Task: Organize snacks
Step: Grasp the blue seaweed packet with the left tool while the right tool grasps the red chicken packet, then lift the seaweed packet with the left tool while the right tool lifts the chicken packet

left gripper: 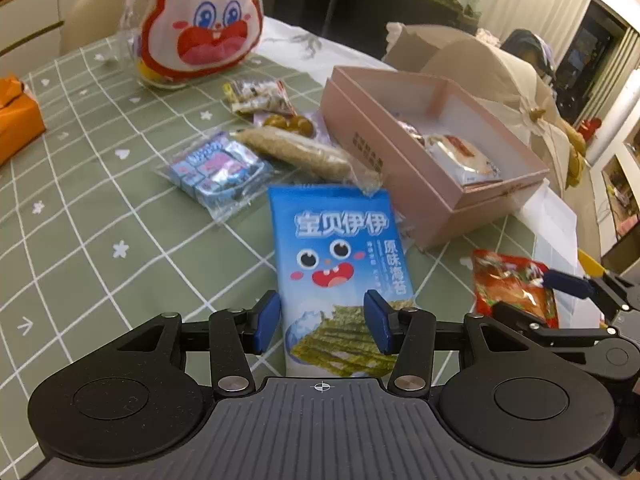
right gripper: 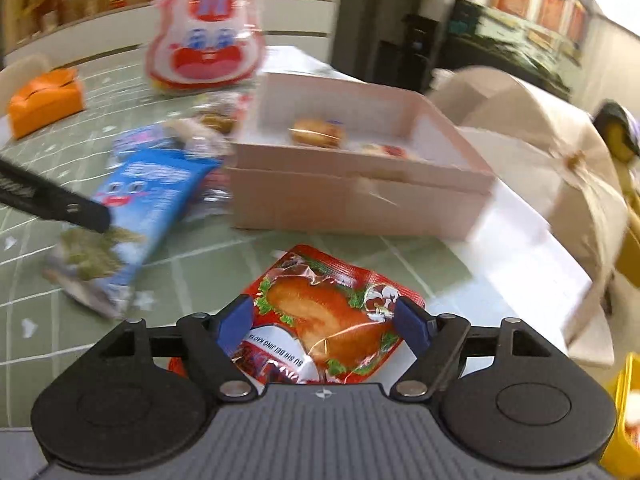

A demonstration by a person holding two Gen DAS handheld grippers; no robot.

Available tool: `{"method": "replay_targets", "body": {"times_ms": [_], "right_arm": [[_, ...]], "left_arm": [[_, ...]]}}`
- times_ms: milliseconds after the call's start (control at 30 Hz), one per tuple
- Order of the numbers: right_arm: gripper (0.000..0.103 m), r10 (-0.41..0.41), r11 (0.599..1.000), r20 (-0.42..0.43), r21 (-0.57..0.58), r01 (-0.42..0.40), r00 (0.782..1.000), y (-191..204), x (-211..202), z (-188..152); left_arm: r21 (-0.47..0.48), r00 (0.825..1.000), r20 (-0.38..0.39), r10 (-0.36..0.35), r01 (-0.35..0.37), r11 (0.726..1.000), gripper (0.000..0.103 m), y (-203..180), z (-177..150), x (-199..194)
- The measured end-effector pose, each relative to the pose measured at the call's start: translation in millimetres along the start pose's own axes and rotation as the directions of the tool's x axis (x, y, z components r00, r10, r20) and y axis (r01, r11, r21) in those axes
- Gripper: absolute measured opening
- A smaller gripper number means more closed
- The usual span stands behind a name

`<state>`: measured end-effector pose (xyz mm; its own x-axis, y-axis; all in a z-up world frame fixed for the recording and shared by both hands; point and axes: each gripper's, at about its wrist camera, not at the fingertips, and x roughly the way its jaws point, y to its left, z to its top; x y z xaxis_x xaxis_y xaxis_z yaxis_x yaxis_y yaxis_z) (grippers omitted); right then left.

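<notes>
Left gripper (left gripper: 322,322) low over the counter (left gripper: 80,208), levelled almost flat, pointing toward the pink box (left gripper: 436,200). Jaws apart, blue pads either side of the lower end of the blue seaweed packet (left gripper: 340,256); whether the pads touch the packet cannot be told. Packet lies flat on the green checked cloth, its top edge near the box's front corner.

Right gripper (right gripper: 326,320) also low and forward-pointing, jaws spread wide. Red chicken snack pouch (right gripper: 332,312) lies on the counter between the blue pads, a gap showing on each side, so not clamped. In the left wrist view the same pouch (left gripper: 516,288) sits to the right of the seaweed packet, with the right gripper's finger over it.

Right wrist view is motion-blurred; the left gripper's black finger shows at its left edge over the seaweed packet (right gripper: 148,200).

Pink box is open, standing on the counter behind both packets, with a few wrapped snacks inside. Beside it: a clear bag of blue-wrapped candies (left gripper: 216,168), a long grain bar (left gripper: 300,152), small mixed packets behind. Rabbit-face bag (left gripper: 200,20) stands upright at the far side. Orange box (left gripper: 16,120) at the left edge.
</notes>
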<state>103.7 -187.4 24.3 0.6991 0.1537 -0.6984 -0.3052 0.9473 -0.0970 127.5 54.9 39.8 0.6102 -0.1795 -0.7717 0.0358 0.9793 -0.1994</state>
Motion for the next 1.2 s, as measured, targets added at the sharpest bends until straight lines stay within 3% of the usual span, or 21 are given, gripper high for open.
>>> {"method": "replay_targets", "body": {"times_ms": [133, 233, 333, 400, 767, 867, 1000, 1100, 1200], "right_arm": [[0.081, -0.016, 0.998, 0.008, 0.061, 0.016, 1.000, -9, 1, -6], [0.085, -0.031, 0.996, 0.028, 0.080, 0.029, 0.999, -4, 1, -12], [0.088, -0.043, 0.996, 0.049, 0.080, 0.039, 0.998, 1, 3, -16], [0.088, -0.039, 0.996, 0.051, 0.083, 0.035, 0.998, 0, 3, -16], [0.088, -0.008, 0.995, 0.042, 0.102, 0.004, 0.999, -4, -10, -26], [0.088, -0.005, 0.995, 0.043, 0.103, 0.001, 0.999, -3, -13, -28], [0.088, -0.005, 0.994, 0.042, 0.107, 0.001, 0.999, -1, -14, -30], [0.088, -0.006, 0.994, 0.041, 0.109, 0.001, 0.999, 0, -15, -31], [0.088, -0.008, 0.994, 0.039, 0.107, 0.004, 0.999, 1, -15, -31]], "left_arm": [[-0.005, 0.997, 0.076, 0.022, -0.021, 1.000, 0.052, -9, 7, -14], [0.082, 0.998, 0.059, 0.022, -0.027, 0.996, 0.052, -31, 12, -3], [0.205, 0.994, 0.028, 0.103, -0.107, 0.973, 0.052, -50, 5, 16], [0.223, 0.993, 0.026, 0.112, -0.115, 0.968, 0.052, -54, -1, 19], [0.315, 0.997, -0.051, 0.054, -0.035, 0.949, 0.053, -62, -38, -1], [0.300, 0.997, -0.062, 0.045, -0.024, 0.954, 0.053, -59, -41, -5], [0.186, 1.000, -0.021, -0.010, 0.014, 0.982, 0.052, -49, -29, -13], [0.164, 0.999, 0.044, 0.030, -0.037, 0.986, 0.051, -51, -18, -15], [0.216, 0.997, 0.020, 0.072, -0.075, 0.974, 0.051, -61, -11, 2]]}}
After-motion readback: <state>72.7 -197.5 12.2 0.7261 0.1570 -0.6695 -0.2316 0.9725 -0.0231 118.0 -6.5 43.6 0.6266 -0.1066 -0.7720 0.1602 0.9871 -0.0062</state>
